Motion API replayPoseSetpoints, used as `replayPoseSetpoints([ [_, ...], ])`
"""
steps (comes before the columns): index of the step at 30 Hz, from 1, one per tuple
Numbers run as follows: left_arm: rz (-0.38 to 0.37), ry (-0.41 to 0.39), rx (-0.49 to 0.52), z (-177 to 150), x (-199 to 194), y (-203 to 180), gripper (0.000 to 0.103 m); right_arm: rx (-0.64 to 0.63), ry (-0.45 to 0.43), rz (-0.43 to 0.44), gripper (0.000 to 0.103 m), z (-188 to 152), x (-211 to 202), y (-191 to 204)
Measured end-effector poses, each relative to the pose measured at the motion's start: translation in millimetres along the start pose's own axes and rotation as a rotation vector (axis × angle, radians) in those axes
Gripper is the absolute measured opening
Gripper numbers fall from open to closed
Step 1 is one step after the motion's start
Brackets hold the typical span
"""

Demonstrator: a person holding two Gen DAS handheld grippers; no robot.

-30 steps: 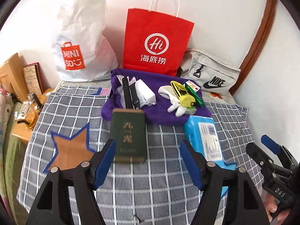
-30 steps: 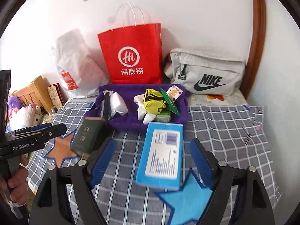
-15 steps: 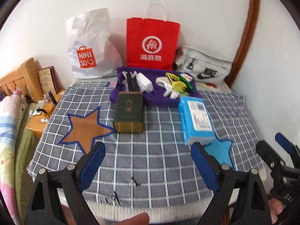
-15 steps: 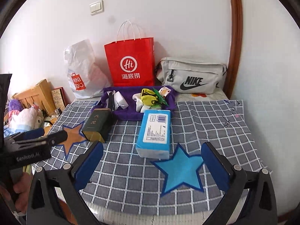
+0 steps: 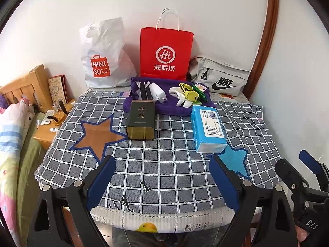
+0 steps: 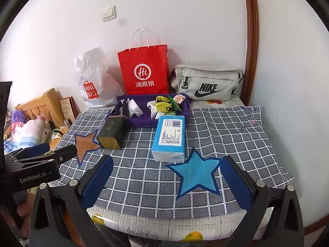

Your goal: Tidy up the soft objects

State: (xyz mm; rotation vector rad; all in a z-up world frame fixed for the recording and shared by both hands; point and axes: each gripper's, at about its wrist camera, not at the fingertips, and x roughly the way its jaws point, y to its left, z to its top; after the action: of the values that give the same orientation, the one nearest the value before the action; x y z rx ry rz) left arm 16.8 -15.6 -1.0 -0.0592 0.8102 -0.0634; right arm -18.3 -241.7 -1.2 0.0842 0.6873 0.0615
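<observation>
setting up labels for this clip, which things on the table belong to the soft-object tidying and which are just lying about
Part of the job:
- blue tissue pack
- purple cloth tray
- white gloves
- yellow pouch
- white folded cloth

Just lying about:
- dark green tin
- red paper bag
- white plastic bag
- grey sling bag

green tin and tissue pack on checked cloth.

a plain white wall rises behind the table, bright in even light, with a white light switch mounted high on it and a curved brown wooden trim running up its right side. to the left stands a pale wooden headboard, beside a bed with floral bedding. a low wooden bedside stand with small clutter on it sits between bed and table.
</observation>
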Motion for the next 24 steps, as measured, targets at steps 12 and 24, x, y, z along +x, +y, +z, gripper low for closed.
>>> replayPoseSetpoints([
  [12,0.005,-0.012,-0.003,-3,-8,1,0.092,-0.004,-0.023,0.001,0.102,-2,-14,4],
  [24,-0.001,-0.010,-0.011,-6,-10,3,0.092,-0.012,-0.020,0.008,0.102,-5,-14,9],
])
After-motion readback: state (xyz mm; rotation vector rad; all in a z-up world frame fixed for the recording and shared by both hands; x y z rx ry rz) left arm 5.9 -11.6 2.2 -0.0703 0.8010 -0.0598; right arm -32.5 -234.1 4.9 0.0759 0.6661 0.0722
